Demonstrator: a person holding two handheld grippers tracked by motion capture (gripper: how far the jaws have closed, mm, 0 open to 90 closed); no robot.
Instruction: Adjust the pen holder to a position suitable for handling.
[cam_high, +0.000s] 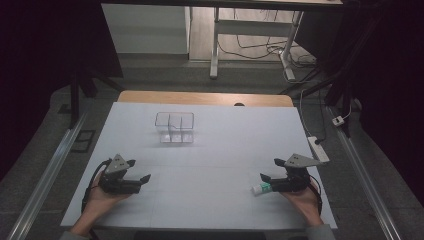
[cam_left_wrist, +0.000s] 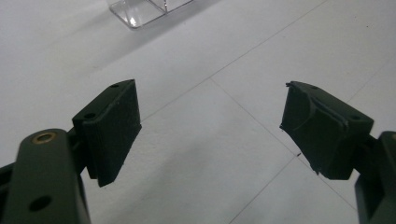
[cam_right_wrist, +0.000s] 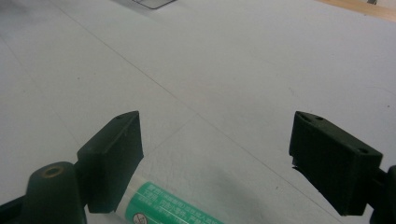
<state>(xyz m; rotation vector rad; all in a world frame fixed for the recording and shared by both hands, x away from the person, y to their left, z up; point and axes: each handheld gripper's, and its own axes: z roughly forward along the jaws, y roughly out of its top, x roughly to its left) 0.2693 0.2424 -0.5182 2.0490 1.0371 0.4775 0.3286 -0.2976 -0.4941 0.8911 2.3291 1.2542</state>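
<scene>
Both tongs sit low over the white counter (cam_high: 210, 150) with jaws spread wide and gripping nothing, probably a resting pose. Beside the right tongs (cam_right_wrist: 215, 154), a green-and-white tube (cam_right_wrist: 173, 207) lies flat under the near jaw. Well ahead of the left tongs (cam_left_wrist: 210, 123) stands a clear divided box (cam_high: 174, 127).

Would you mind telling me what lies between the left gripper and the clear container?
Nothing: between the left gripper and the clear container the white table cover is bare, as the high view shows.
</scene>
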